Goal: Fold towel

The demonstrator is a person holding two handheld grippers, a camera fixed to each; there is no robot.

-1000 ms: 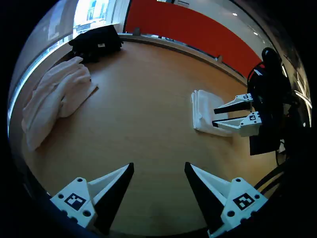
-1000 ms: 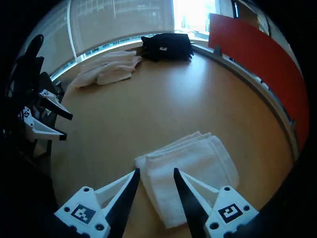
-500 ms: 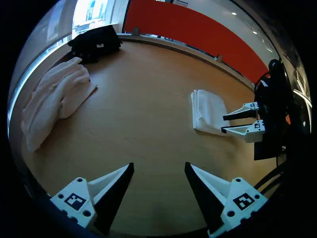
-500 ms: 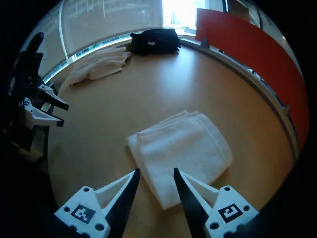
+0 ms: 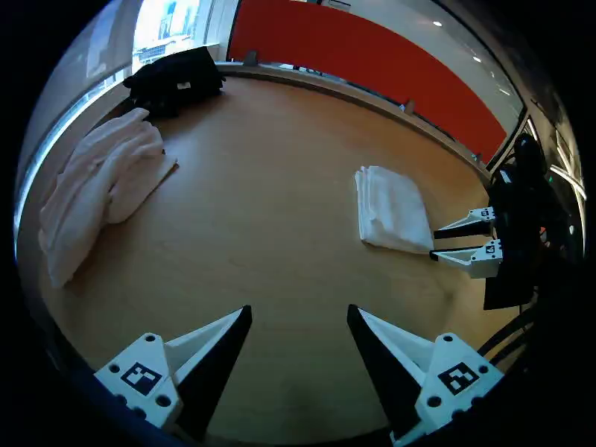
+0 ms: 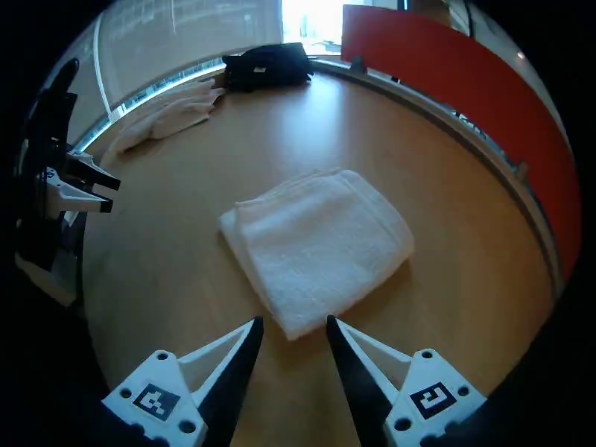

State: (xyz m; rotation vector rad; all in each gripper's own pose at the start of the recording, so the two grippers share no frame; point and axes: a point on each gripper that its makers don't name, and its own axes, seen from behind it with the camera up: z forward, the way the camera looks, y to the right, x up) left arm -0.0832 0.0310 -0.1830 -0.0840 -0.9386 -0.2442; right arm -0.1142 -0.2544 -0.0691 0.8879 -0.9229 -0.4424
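Lying flat on the wooden counter (image 6: 454, 253), the folded towel (image 6: 316, 249) is sitting as a neat white rectangle of several layers, its stacked edges showing along one side. The right tongs (image 6: 293, 322) are hovering just short of the towel's nearest corner, their two fingers spread apart and gripping nothing. That corner is pointing toward the gap between the fingertips without touching either one. In the left gripper view these same tongs are showing just beside the towel, fingers parted, tips close to its edge. The left tongs (image 5: 298, 308) are hanging well apart from the towel over bare wood, likewise released and carrying nothing, with a wide gap between their fingers. Well away from the towel, a heap of white towels (image 5: 97, 186) is lying loose and rumpled near the counter's edge, and a black bag (image 5: 175, 74) is sitting just past that heap. A red panel (image 5: 372, 67) is running along the counter's edge on the other side of the towel.
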